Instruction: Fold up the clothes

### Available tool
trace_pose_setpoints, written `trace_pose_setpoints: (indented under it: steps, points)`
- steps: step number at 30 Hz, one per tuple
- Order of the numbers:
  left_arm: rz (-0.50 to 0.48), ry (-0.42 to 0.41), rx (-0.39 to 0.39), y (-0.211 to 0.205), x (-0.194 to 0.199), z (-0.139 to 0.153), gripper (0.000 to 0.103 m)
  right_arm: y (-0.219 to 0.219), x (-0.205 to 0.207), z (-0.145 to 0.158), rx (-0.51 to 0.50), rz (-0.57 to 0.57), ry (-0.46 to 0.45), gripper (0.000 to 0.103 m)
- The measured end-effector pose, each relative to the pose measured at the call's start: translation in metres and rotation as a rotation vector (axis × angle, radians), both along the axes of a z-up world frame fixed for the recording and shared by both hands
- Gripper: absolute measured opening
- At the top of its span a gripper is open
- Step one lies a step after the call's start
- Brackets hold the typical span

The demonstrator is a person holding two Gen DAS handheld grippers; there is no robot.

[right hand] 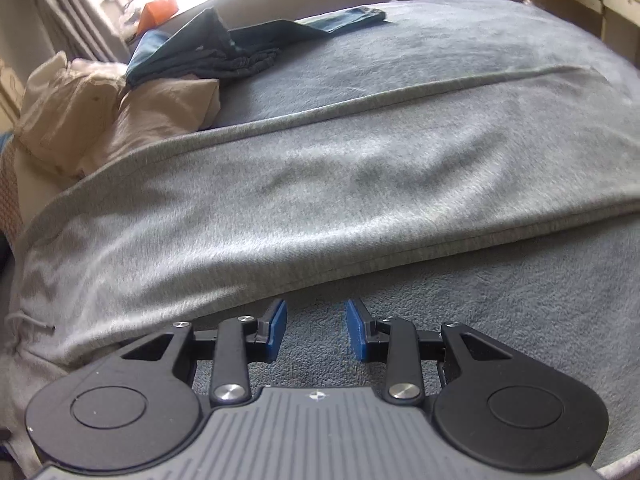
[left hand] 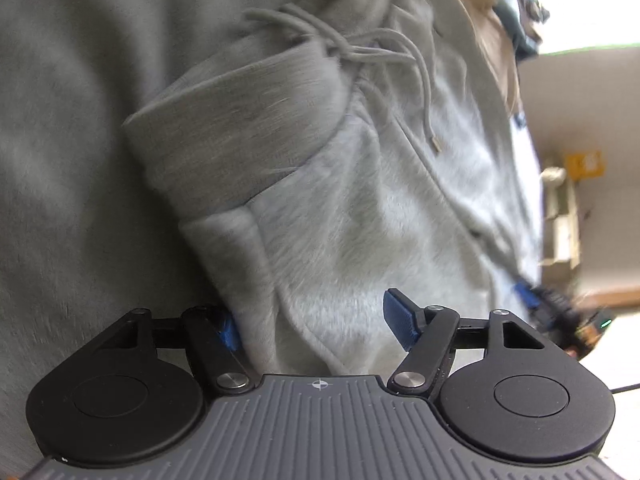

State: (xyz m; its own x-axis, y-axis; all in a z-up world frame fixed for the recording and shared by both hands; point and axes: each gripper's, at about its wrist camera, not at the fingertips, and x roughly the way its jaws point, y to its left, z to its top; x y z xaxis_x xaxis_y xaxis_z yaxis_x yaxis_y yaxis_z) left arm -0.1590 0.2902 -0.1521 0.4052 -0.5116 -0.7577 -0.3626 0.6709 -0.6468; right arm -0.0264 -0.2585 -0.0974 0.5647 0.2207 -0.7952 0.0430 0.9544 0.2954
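Grey-blue fleece bedding [right hand: 460, 52] covers the bed where a pair of light grey sweatpants [right hand: 280, 200] lies stretched across, its waistband and knotted drawstring [left hand: 384, 52] bunched in the left wrist view. Cream clothing [right hand: 100, 116] and dark blue garments [right hand: 224, 48] sit heaped near the far edge. Folds of the sweatpants lie between the parted pads of the left gripper [left hand: 316, 320], though whether they press the cloth cannot be told. Just short of the sweatpants' edge, the right gripper [right hand: 316, 330] hangs over the bedding, jaws apart and holding nothing.
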Motion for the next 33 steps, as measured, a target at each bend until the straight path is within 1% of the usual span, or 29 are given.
trace_pose_setpoints:
  steps: [1,3,5,7,8,9,11,15,17,23,26,28,30,32,33]
  points:
    - [-0.027,-0.001,0.025,-0.003,0.004,0.005,0.068,-0.005,-0.001,0.001,0.016,-0.014,0.001,0.036]
    - [-0.054,-0.005,0.040,-0.003,0.007,0.011,0.068,-0.016,-0.006,0.005,0.054,-0.029,-0.013,0.036]
    - [-0.040,-0.004,0.013,0.002,0.008,0.012,0.065,-0.031,-0.015,0.010,0.115,-0.039,-0.034,0.036]
    - [-0.013,0.035,-0.018,0.006,0.013,0.008,0.061,-0.049,-0.026,0.014,0.209,-0.045,-0.041,0.036]
    - [-0.011,0.061,-0.016,0.007,0.016,0.005,0.057,-0.057,-0.032,0.016,0.261,-0.045,-0.041,0.036]
    - [-0.008,0.088,-0.013,0.008,0.020,0.003,0.056,-0.066,-0.038,0.016,0.313,-0.042,-0.034,0.036]
    - [-0.033,0.121,0.011,0.004,0.027,0.002,0.056,-0.083,-0.050,0.015,0.421,-0.026,-0.007,0.036]
    - [-0.095,0.173,0.072,-0.005,0.041,0.005,0.057,-0.107,-0.075,0.011,0.559,-0.001,0.071,0.036]
    - [-0.115,0.194,0.090,-0.009,0.046,0.006,0.057,-0.117,-0.089,0.008,0.587,-0.009,0.114,0.036]
    - [-0.112,0.240,0.101,-0.007,0.047,0.005,0.059,-0.139,-0.141,-0.007,0.693,-0.078,0.222,0.037]
    - [-0.105,0.237,0.108,-0.006,0.043,0.006,0.059,-0.143,-0.170,-0.022,0.731,-0.086,0.297,0.045]
    - [-0.099,0.235,0.112,-0.006,0.041,0.007,0.058,-0.146,-0.191,-0.033,0.749,-0.110,0.357,0.046]
    - [-0.089,0.232,0.114,-0.008,0.039,0.008,0.057,-0.152,-0.213,-0.043,0.746,-0.165,0.408,0.047]
    - [-0.074,0.228,0.114,-0.013,0.041,0.008,0.057,-0.162,-0.234,-0.052,0.744,-0.242,0.434,0.048]
    - [-0.066,0.227,0.114,-0.015,0.042,0.008,0.057,-0.167,-0.242,-0.056,0.740,-0.283,0.443,0.050]
